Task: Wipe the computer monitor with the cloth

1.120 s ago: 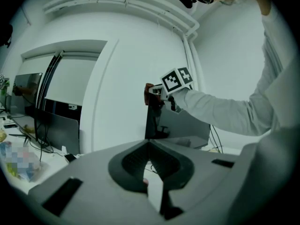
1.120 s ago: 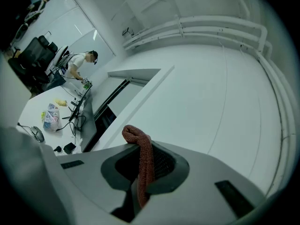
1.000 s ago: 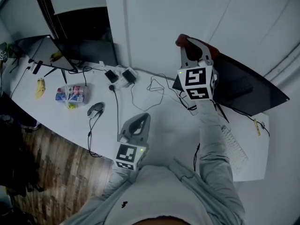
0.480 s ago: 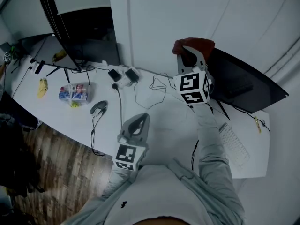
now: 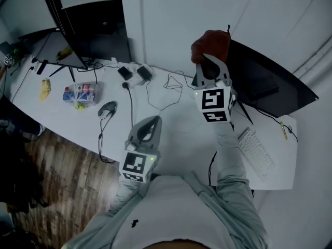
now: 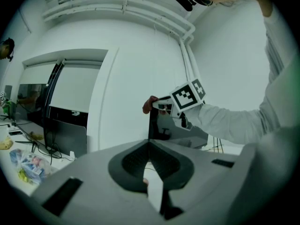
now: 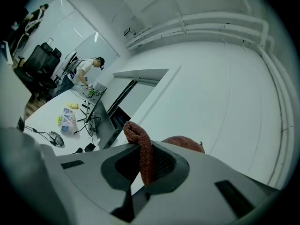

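Observation:
A dark computer monitor point(image 5: 267, 90) stands at the right of the white table point(image 5: 176, 134). My right gripper point(image 5: 207, 66) is shut on a reddish-brown cloth point(image 5: 210, 44), held against the monitor's upper left corner. In the right gripper view a strip of the cloth point(image 7: 143, 156) hangs clamped between the jaws of the right gripper point(image 7: 145, 149), with the rest bunched behind. My left gripper point(image 5: 149, 124) hangs low near my body, shut with nothing in it. The left gripper view looks past the left gripper point(image 6: 150, 144) to the monitor point(image 6: 176, 125) and the cloth point(image 6: 149, 104).
A second monitor point(image 5: 78, 40) stands at the table's far left. On the table lie a keyboard point(image 5: 257, 152), a mouse point(image 5: 107, 108), a banana point(image 5: 45, 88), a snack packet point(image 5: 78, 93), power adapters point(image 5: 136, 75) and loose cables point(image 5: 166, 95). A person point(image 7: 86, 71) stands far off.
My right gripper has shifted a little with the cloth at the monitor's top corner. The left gripper has drifted slightly left and stayed low.

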The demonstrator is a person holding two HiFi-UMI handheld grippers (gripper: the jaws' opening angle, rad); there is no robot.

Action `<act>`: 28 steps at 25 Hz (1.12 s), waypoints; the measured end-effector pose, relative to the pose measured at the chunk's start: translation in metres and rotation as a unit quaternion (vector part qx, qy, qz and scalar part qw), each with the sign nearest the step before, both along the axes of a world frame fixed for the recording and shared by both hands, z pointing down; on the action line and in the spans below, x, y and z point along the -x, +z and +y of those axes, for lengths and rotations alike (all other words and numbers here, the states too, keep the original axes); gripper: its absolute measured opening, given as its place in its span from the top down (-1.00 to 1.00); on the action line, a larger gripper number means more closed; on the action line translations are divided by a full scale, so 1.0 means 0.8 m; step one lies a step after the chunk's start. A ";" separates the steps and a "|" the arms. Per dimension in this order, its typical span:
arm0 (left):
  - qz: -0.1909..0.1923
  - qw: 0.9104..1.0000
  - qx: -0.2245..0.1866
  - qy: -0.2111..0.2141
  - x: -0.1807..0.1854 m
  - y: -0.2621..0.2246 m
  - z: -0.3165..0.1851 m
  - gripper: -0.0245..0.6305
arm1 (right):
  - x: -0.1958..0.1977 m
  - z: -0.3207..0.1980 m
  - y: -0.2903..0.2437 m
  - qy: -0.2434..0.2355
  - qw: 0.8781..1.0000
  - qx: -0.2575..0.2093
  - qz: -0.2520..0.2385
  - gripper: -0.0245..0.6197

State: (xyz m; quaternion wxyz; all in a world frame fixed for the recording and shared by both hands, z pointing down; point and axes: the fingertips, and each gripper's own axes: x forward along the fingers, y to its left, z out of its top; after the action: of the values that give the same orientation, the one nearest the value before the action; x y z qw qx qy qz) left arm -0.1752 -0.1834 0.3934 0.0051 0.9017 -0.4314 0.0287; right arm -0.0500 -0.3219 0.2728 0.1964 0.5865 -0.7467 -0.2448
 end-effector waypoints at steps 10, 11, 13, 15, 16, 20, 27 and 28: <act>-0.011 1.000 -0.002 0.009 -0.011 -0.003 0.011 0.86 | -0.021 0.069 0.053 0.003 0.998 0.026 -0.051 0.82; -0.012 1.000 -0.003 0.011 -0.015 -0.004 0.013 0.86 | -0.026 0.080 0.060 0.001 0.997 0.034 -0.066 0.82; -0.015 1.000 -0.003 0.018 -0.023 -0.005 0.018 0.86 | -0.036 0.107 0.075 0.001 0.994 0.046 -0.098 0.82; -0.017 1.000 -0.001 0.024 -0.032 -0.001 0.022 0.86 | -0.047 0.135 0.091 0.007 0.991 0.056 -0.124 0.82; -0.017 0.999 0.000 0.029 -0.037 0.001 0.024 0.86 | -0.053 0.148 0.100 0.013 0.989 0.060 -0.133 0.82; -0.023 0.998 0.011 0.057 -0.068 0.018 0.032 0.86 | -0.092 0.194 0.136 0.048 0.984 0.065 -0.161 0.82; -0.026 0.994 0.041 0.095 -0.128 0.051 0.051 0.86 | -0.183 0.271 0.184 0.124 0.970 0.072 -0.198 0.82; -0.026 0.994 0.042 0.099 -0.136 0.051 0.052 0.86 | -0.193 0.279 0.186 0.130 0.968 0.071 -0.201 0.82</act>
State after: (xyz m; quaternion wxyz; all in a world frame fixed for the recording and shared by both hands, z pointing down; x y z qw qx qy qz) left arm -0.0664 -0.1414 0.4346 0.0292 0.9378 -0.3387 0.0702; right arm 0.1045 -0.0988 0.4213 0.1139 0.7004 -0.7035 -0.0405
